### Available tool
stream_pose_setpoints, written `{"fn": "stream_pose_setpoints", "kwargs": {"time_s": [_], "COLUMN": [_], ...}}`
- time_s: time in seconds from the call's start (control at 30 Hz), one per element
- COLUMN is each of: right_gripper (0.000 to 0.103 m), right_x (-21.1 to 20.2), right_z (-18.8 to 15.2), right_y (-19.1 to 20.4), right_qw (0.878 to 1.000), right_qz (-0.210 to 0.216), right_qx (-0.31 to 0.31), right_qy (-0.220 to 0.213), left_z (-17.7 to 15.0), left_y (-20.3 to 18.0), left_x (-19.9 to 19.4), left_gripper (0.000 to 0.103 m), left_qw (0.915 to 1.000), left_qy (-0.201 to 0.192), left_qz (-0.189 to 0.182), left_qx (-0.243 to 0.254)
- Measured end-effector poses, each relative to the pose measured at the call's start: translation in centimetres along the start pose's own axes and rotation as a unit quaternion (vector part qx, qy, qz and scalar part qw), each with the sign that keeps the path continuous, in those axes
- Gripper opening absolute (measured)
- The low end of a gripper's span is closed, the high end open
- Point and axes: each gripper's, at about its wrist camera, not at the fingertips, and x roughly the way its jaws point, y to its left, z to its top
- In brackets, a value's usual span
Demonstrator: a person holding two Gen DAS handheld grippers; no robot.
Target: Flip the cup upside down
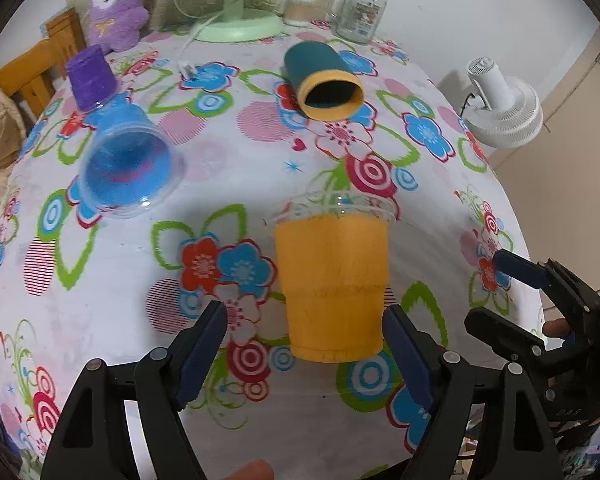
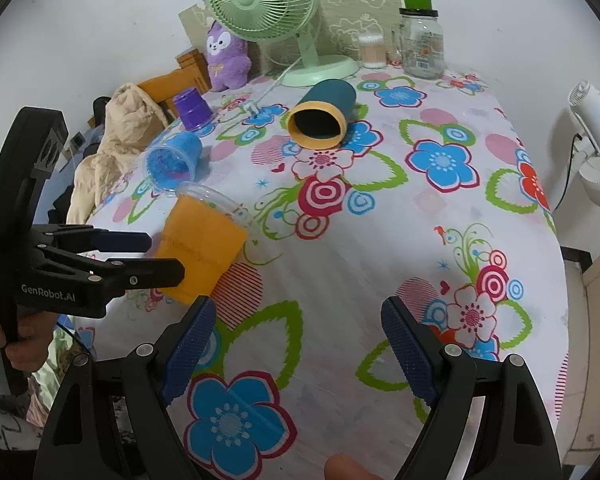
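Left tongs: spread wide, gripping nothing. The orange cup lies on its side between the two blue pads, base toward me, clear rim pointing away. The right pad looks close to the cup's base, perhaps touching; the left pad stands well apart from it. Right tongs: also spread wide, empty, over bare flowered cloth to the right of the orange cup.

Scene, left to right, placed from the orange cup:
- Purple cup, far back and left of it, already mouth-down.
- Blue cup, behind and left of it, on its side, mouth toward me.
- Teal cup with a yellow rim, well behind it, on its side, mouth toward me.
- Glass jar with a green lid, at the back edge beyond the teal cup.
- White fan, off the table to the right.

My read: I am at the grasp, nothing flipped yet for this cup. To do it well I would centre the left tongs on the cup, since it sits nearer the right pad now, then close on the felt-covered lower body, not the thin clear rim, which looks likely to flex or slip. Light squeeze; the wall seems soft. Lift clear of the cloth before rolling the wrist, then set the rim down flat. Keep the right tongs out of the swing.
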Motion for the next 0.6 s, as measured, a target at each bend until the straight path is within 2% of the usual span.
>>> {"fn": "stream_pose_setpoints", "kwargs": {"time_s": [0.47,0.53,0.6], "right_gripper": [0.087,0.087,0.087], "right_x": [-0.2,-0.3,-0.3], "right_z": [-0.7,-0.7,-0.8], "right_y": [-0.7,-0.6,-0.6], "right_qw": [1.000,1.000,1.000], "right_qz": [-0.009,-0.008,-0.008], "right_qx": [0.005,0.006,0.005], "right_qy": [0.007,0.007,0.007], "left_z": [-0.4,-0.4,-0.2], "left_y": [-1.5,-1.5,-1.4], "left_x": [2.9,2.8,2.8], "left_gripper": [0.081,0.076,0.061], "left_qw": [0.9995,0.9995,0.9995], "left_qy": [0.029,0.027,0.026], "left_qz": [-0.008,-0.010,-0.017], "left_qx": [0.011,0.010,0.009]}}
